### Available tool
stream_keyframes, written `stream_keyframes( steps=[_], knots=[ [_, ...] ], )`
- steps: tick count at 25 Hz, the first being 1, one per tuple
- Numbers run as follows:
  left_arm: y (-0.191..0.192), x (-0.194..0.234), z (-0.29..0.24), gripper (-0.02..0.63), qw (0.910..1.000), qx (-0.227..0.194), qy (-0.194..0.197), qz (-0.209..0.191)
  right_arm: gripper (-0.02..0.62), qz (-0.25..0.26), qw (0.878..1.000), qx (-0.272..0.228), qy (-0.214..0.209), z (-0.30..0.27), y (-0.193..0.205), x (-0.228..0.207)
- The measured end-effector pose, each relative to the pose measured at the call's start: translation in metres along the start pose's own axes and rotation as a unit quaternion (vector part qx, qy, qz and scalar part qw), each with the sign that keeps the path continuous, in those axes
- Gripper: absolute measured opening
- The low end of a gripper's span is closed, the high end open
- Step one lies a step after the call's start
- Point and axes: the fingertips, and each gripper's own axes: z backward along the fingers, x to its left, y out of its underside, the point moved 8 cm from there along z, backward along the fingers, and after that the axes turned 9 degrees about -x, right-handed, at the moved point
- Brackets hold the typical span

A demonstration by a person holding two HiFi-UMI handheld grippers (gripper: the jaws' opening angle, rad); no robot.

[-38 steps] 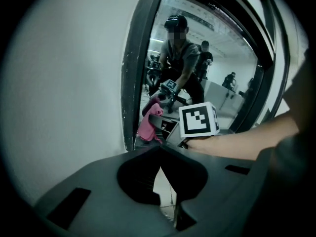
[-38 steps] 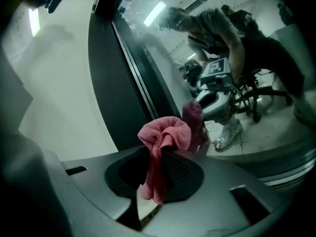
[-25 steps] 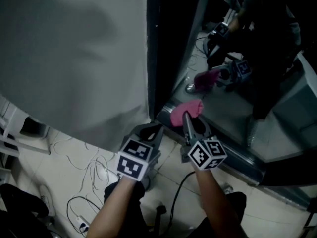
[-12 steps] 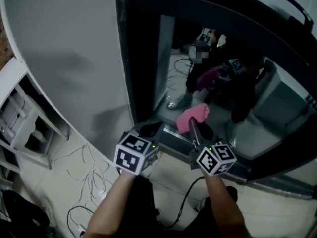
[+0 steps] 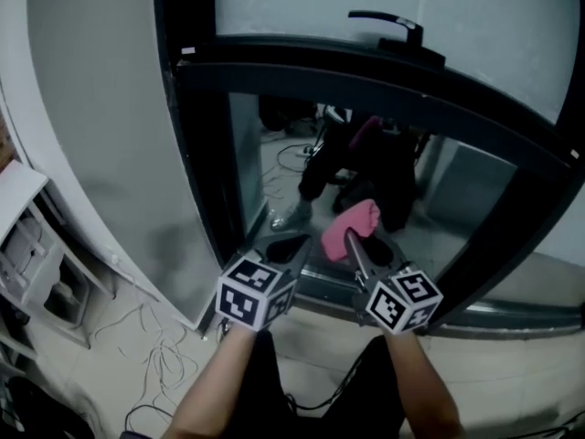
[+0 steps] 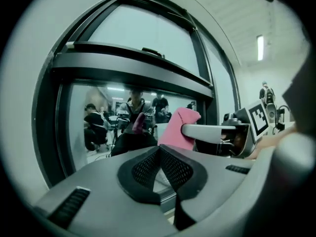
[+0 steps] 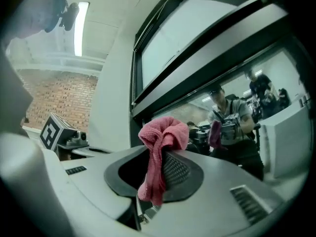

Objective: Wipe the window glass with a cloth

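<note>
A pink cloth point(image 5: 352, 227) is clamped in my right gripper point(image 5: 351, 238), which is shut on it just in front of the lower window glass point(image 5: 274, 167). In the right gripper view the cloth point(image 7: 160, 142) bunches above the jaws and hangs down between them. My left gripper point(image 5: 287, 245) sits beside it to the left, shut with nothing in it; its pads point(image 6: 148, 169) meet in the left gripper view. The dark glass point(image 6: 98, 117) reflects the person and the cloth. The cloth point(image 6: 177, 130) looks close to the pane; I cannot tell if it touches.
A black window frame point(image 5: 366, 80) divides the lower pane from a pale upper pane point(image 5: 311, 7) with a black handle point(image 5: 388, 24). A white wall point(image 5: 91, 108) stands at the left, with a white rack point(image 5: 27, 263) and loose cables point(image 5: 151, 364) on the floor.
The view has swung upward, bringing the crossbar, upper pane and handle into sight. Both grippers have risen along the lower pane. The cloth stays in the right gripper.
</note>
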Motion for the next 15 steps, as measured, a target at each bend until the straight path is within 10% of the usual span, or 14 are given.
stream_keyframes(
  steps=[15],
  knots=[
    [-0.002, -0.101, -0.012, 0.002, 0.9989, 0.007, 0.046, -0.010, 0.066, 0.008, 0.999, 0.002, 0.033, 0.096, -0.027, -0.007]
  ],
)
